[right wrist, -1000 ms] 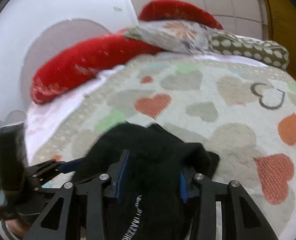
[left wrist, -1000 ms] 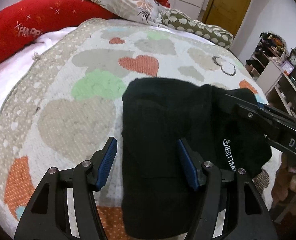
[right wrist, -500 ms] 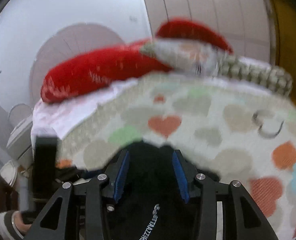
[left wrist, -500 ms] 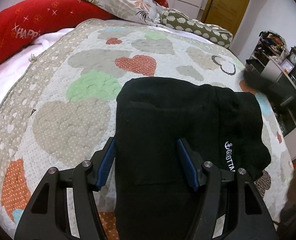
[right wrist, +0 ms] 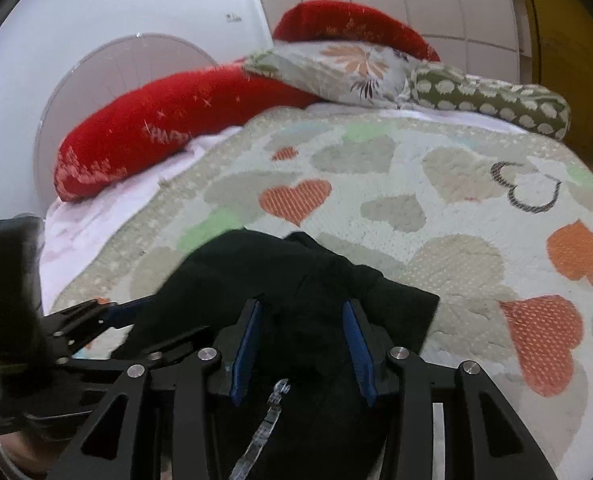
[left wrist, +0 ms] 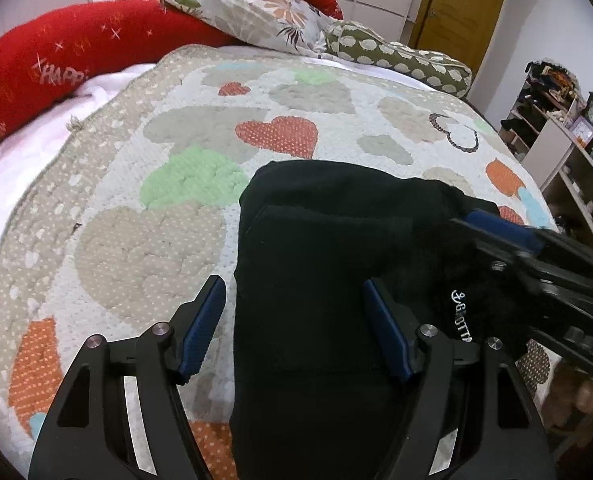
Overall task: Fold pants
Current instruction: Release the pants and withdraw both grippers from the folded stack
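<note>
Lying folded on the quilt (left wrist: pixel 144 240), black pants (left wrist: pixel 316 264) between spread left gripper (left wrist: pixel 294 320) fingers, nothing pinched. Right gripper (right wrist: pixel 302 344) fingers parted too, straddling bunched cloth, grip uncertain.

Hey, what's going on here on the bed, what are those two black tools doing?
A person is folding a pair of black pants on a heart-patterned quilt, using a handheld gripper in each hand. The pants already lie in a compact folded bundle. The left gripper hangs over the bundle's near left part with its jaws open, one finger beside the fabric edge. The right gripper comes in from the right side over the part with white lettering; its jaws are apart too, so nothing looks clamped.
</note>
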`<state>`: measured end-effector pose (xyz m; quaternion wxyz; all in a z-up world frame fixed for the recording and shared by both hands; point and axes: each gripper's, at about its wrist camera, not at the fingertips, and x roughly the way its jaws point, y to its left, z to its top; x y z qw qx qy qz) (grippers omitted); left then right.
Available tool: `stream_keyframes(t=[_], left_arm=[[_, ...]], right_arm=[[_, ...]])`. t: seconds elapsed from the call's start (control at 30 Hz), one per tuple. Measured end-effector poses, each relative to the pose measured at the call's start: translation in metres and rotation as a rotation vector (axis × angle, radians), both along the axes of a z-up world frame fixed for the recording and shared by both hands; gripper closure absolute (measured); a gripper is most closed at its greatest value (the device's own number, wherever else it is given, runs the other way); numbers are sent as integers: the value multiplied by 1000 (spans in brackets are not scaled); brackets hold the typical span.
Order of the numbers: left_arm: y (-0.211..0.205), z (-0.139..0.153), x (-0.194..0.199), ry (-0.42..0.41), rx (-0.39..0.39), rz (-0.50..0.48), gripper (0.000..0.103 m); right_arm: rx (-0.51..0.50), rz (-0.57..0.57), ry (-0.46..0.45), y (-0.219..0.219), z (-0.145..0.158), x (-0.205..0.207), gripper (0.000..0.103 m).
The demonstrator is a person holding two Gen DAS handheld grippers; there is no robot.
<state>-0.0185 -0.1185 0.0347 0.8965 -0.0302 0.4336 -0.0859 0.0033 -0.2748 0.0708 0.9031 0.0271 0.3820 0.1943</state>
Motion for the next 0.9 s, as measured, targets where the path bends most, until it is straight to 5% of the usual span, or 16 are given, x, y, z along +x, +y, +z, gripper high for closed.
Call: stream_keyframes(t=[0.37,0.9], left_arm=[[2,25,-35,-106,82,64,32],[3,54,-73,-208,81,56,32]], right_arm=[[7,-19,-47,0,18,-46,55],[23,-16,-74,0,33,-75,55]])
